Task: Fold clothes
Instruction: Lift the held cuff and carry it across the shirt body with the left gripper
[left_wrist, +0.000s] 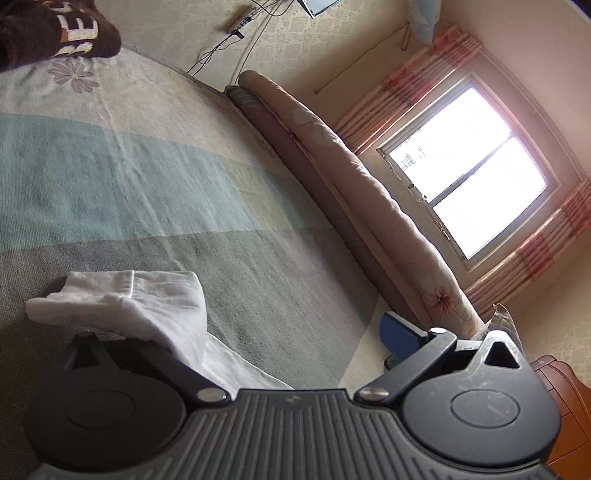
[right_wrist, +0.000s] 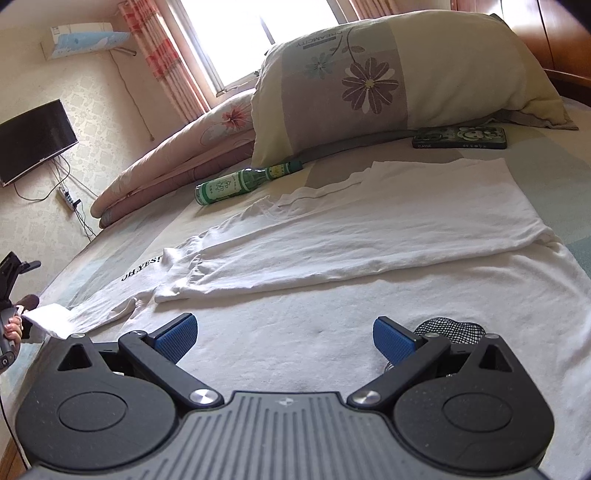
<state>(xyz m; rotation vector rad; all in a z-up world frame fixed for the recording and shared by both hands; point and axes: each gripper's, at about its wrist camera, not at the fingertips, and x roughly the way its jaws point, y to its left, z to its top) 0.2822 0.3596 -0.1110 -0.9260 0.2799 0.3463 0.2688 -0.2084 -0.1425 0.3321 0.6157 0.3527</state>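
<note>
Shirt: my white T-shirt (right_wrist: 369, 236) lies flat on the bed (left_wrist: 155, 184), partly folded, just in front of the pillow (right_wrist: 388, 74).
Left gripper (left_wrist: 258, 343): fingers look spread wide; sleeve end (left_wrist: 147, 310) draped over one, grip unclear.
Right gripper (right_wrist: 284, 338): fingers wide apart, holding nothing, low over the shirt.
Bottle (right_wrist: 243, 181): lying beside the pillow.

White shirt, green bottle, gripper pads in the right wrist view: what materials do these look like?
White shirt: soft matte knit, probably cotton; it creases and lies limp on the bed.
Green bottle: looks like glass, glossy and translucent with a paper label; plastic not ruled out.
Right gripper pads: blue, finely textured, likely rubber or a similar grippy polymer.
</note>
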